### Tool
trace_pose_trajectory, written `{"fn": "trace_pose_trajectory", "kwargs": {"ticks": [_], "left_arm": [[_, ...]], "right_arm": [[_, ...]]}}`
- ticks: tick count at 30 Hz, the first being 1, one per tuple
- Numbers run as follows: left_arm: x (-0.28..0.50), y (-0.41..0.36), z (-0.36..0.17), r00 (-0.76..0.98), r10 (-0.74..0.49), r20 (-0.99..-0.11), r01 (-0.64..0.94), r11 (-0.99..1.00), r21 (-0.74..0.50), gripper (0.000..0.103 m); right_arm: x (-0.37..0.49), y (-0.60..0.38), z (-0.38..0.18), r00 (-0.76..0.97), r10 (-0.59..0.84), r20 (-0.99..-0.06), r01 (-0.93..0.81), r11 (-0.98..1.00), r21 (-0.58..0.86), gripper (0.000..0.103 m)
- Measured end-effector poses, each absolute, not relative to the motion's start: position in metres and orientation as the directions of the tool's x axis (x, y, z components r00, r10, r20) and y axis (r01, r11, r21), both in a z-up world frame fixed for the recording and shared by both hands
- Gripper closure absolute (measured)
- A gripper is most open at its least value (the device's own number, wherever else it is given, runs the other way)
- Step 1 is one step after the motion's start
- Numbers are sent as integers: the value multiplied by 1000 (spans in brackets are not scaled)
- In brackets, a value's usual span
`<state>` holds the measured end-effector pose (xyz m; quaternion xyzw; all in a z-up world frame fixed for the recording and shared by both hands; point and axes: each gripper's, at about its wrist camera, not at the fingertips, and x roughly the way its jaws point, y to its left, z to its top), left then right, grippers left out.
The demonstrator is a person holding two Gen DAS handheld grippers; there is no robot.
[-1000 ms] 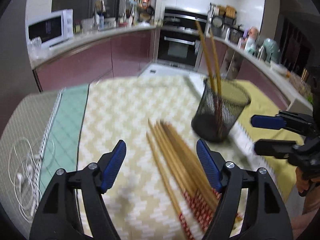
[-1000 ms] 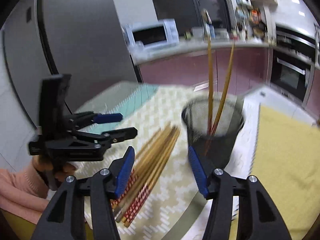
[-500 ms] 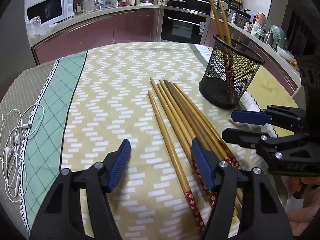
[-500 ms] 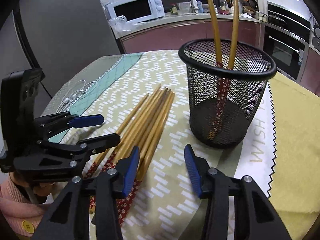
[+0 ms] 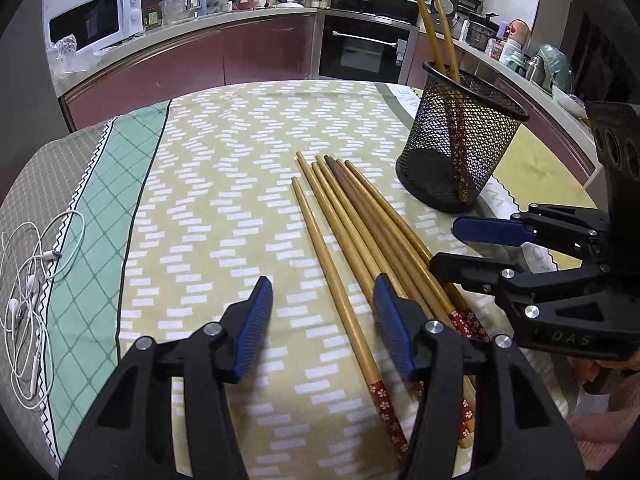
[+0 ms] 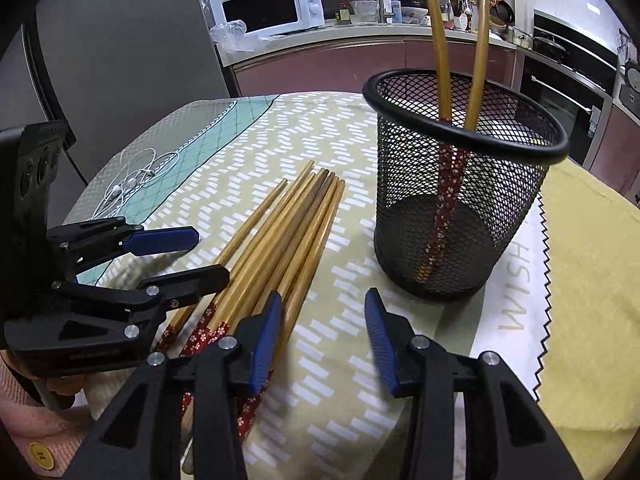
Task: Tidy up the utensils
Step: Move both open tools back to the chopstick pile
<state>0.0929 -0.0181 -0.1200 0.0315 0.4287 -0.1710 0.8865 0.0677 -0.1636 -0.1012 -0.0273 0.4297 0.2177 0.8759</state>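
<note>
Several wooden chopsticks (image 5: 352, 216) with red flowered ends lie in a bundle on the patterned tablecloth; they also show in the right wrist view (image 6: 288, 240). A black mesh holder (image 5: 456, 148) stands to their right with two chopsticks (image 6: 440, 40) upright in it; it also shows in the right wrist view (image 6: 460, 184). My left gripper (image 5: 324, 308) is open and empty, low over the leftmost single chopstick (image 5: 332, 276). My right gripper (image 6: 324, 316) is open and empty, between the bundle's red ends and the holder. Each gripper shows in the other's view: the right one (image 5: 468, 244), the left one (image 6: 188, 256).
White earphones (image 5: 28, 280) lie on the cloth's far left edge. A yellow cloth (image 6: 592, 248) and a white zigzag-edged cloth (image 6: 516, 300) lie by the holder. Kitchen counters, a microwave (image 5: 96, 20) and an oven stand behind the table.
Both grippers have come down and closer to the table and the chopstick bundle. The left gripper now straddles the single chopstick. Both stay open.
</note>
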Motion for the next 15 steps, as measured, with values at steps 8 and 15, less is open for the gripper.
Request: {"fn": "trace_pose_trajectory", "kwargs": {"ticks": [8,15], "left_arm": [[95,-16,-123,565,-259,-783,337,939,-68,60],[101,-20,-123,568,-239,-788,334,942,-45,64]], "right_arm": [[68,-168,-102,532,340,-776,-402,907,122,63],[73,-157,-102,540,308,-783,-407,910,77,69]]}}
